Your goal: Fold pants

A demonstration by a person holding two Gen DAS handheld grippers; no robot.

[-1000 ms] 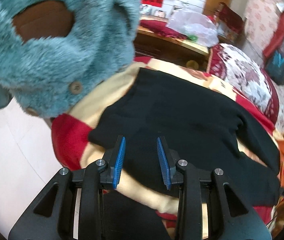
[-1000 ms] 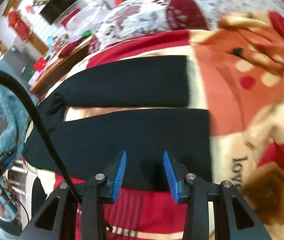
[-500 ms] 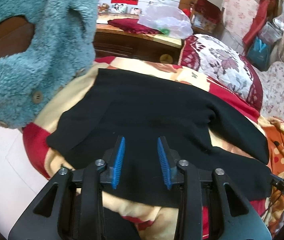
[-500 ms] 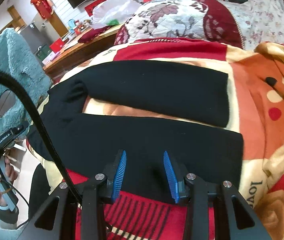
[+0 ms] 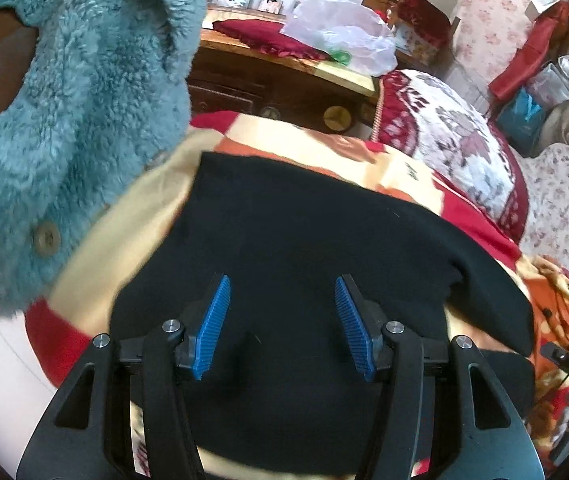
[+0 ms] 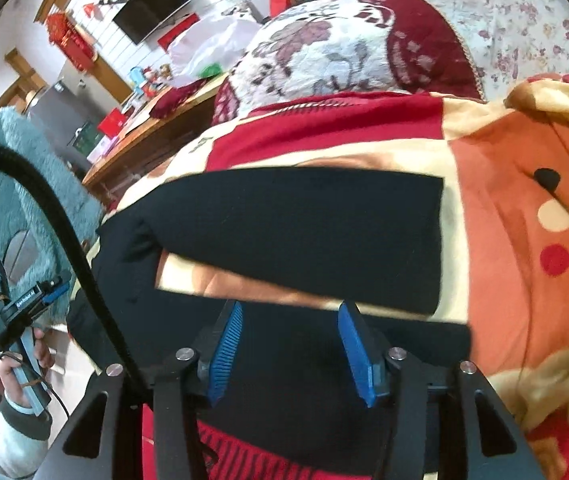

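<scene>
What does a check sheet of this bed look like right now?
Surface: blanket in red, cream and orange.
Job's things: black pants lie flat, legs apart, unfolded.
Clutter: fluffy teal coat beside the bed.
Grippers: left claw and right claw open above the pants, jaws just widened, nothing between them.
Cables: black hose crosses the right view.
Surroundings: flowered pillow, wooden cabinet, plastic bag.

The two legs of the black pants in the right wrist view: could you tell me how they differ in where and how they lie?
The far leg lies fully in view on the blanket, its cuff end a clean straight edge; the near leg is partly hidden behind the right gripper. The far leg is clear of the gripper, while the near leg lies under its open fingers. Both are black, flat, roughly parallel, and joined at the waist on the left.
</scene>
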